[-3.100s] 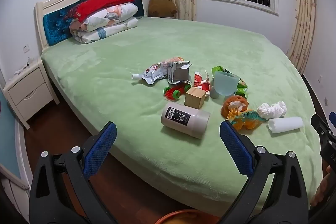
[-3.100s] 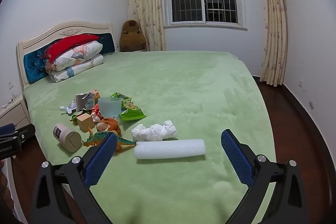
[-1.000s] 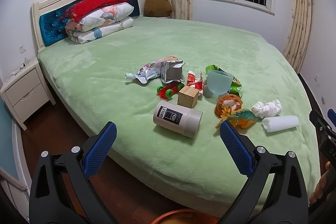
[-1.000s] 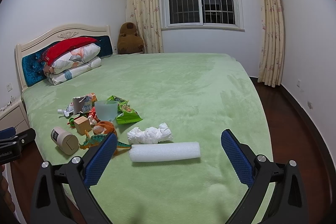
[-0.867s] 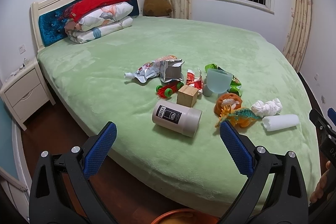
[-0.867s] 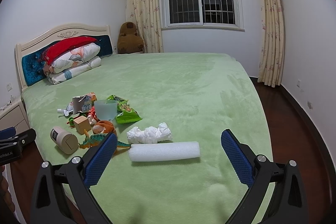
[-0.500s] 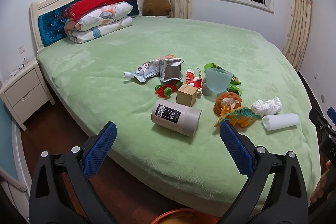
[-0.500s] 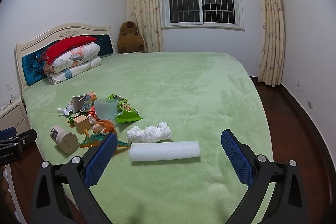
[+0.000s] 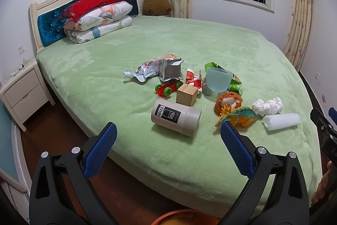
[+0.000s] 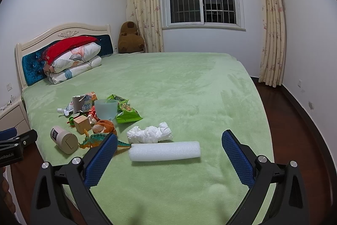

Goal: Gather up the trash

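Observation:
A heap of trash and toys lies on the green bed (image 9: pixel 105 69). In the left wrist view I see a spouted pouch (image 9: pixel 147 71), a torn silver wrapper (image 9: pixel 171 72), a red wrapper (image 9: pixel 192 79), a green snack bag (image 9: pixel 236 82), a crumpled white tissue (image 9: pixel 267 105) and a white foam roll (image 9: pixel 281 121). My left gripper (image 9: pixel 167 134) hangs open off the bed's near edge, just short of a beige canister (image 9: pixel 175 117). My right gripper (image 10: pixel 167 144) is open too, low over the bed, with the foam roll (image 10: pixel 164 153) lying between its fingers' line and the tissue (image 10: pixel 150 132) just beyond.
Mixed in are a wooden block (image 9: pixel 187 94), a red toy car (image 9: pixel 168 86), a pale blue cup (image 9: pixel 217 79), an orange plush (image 9: pixel 228 102) and a toy dinosaur (image 9: pixel 240 115). An orange bin rim (image 9: pixel 177 217) shows below. A nightstand (image 9: pixel 23 94) stands left; pillows (image 9: pixel 99 18) lie at the headboard.
Both grippers have drifted slightly, so the heap sits a touch lower-left in the views. Nothing on the bed has moved, and both grippers stay open.

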The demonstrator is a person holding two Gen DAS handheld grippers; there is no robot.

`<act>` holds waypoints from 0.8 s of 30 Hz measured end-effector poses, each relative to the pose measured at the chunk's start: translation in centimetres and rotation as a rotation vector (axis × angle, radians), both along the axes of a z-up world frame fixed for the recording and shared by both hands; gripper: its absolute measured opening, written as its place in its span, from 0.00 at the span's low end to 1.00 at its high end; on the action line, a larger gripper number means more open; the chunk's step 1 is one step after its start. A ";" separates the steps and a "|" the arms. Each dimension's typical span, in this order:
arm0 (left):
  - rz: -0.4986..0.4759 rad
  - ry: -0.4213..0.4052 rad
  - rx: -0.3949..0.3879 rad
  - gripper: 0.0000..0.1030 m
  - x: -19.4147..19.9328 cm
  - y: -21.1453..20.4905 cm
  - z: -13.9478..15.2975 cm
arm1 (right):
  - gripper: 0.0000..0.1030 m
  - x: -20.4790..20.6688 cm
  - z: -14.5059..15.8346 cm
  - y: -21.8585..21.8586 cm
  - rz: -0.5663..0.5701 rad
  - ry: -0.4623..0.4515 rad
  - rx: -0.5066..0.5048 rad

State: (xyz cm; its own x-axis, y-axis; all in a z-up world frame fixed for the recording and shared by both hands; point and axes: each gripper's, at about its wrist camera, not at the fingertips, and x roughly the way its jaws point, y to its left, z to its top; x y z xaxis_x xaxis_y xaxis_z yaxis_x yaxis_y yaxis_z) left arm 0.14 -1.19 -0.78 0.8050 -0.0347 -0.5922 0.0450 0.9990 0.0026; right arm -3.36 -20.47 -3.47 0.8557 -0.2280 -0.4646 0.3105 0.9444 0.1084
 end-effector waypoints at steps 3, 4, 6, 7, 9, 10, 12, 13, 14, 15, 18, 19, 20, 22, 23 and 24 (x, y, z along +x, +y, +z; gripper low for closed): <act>0.004 0.003 0.000 0.93 0.1 0.0 0.0 | 0.95 0.1 -0.1 0.1 0.000 0.003 -0.002; 0.007 0.004 -0.003 0.93 0.1 0.1 -0.1 | 0.95 0.1 -0.1 0.1 0.000 0.003 -0.002; 0.012 0.006 -0.006 0.93 0.2 0.2 -0.2 | 0.95 0.1 -0.1 0.2 0.000 0.003 -0.002; 0.015 0.007 -0.007 0.93 0.3 0.2 -0.2 | 0.95 0.1 -0.2 0.2 0.001 0.003 -0.003; 0.018 0.011 -0.008 0.93 0.4 0.3 -0.3 | 0.95 0.2 -0.3 0.2 0.004 0.008 -0.005; 0.019 0.014 -0.007 0.93 0.5 0.4 -0.4 | 0.95 0.4 -0.5 0.3 0.007 0.015 -0.006; 0.020 0.026 -0.001 0.93 0.8 0.4 -0.6 | 0.95 0.8 -1.0 0.4 0.028 0.034 -0.008; 0.024 0.031 0.000 0.93 1.0 0.5 -0.9 | 0.95 1.1 -1.3 0.6 0.041 0.046 -0.011; 0.027 0.038 0.001 0.93 1.2 0.6 -1.0 | 0.95 1.5 -1.6 0.7 0.058 0.063 -0.015; 0.029 0.045 0.000 0.93 1.3 0.7 -1.2 | 0.95 2.0 -2.1 0.9 0.083 0.090 -0.024; 0.017 0.081 -0.026 0.93 1.8 1.1 -1.7 | 0.95 3.3 -3.0 1.4 0.124 0.143 -0.051; 0.013 0.089 -0.034 0.93 1.9 1.2 -1.8 | 0.95 3.7 -3.1 1.5 0.133 0.152 -0.067; 0.012 0.093 -0.038 0.93 2.0 1.3 -1.9 | 0.95 3.9 -3.1 1.5 0.138 0.159 -0.076; 0.012 0.096 -0.037 0.93 2.0 1.4 -2.0 | 0.95 4.5 -3.5 1.6 0.166 0.187 -0.085; 0.012 0.096 -0.037 0.93 2.0 1.3 -2.0 | 0.95 4.8 -3.7 1.7 0.181 0.202 -0.091; 0.013 0.097 -0.036 0.93 2.0 1.4 -2.0 | 0.95 5.0 -3.9 1.9 0.190 0.218 -0.108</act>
State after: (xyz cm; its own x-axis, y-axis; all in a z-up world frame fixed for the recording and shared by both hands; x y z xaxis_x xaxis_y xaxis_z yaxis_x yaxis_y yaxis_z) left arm 2.12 0.19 -2.77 0.7443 -0.0475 -0.6662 0.0302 0.9988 -0.0374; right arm 1.64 -18.57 -7.41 0.7703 -0.1316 -0.6239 0.1323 0.9902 -0.0456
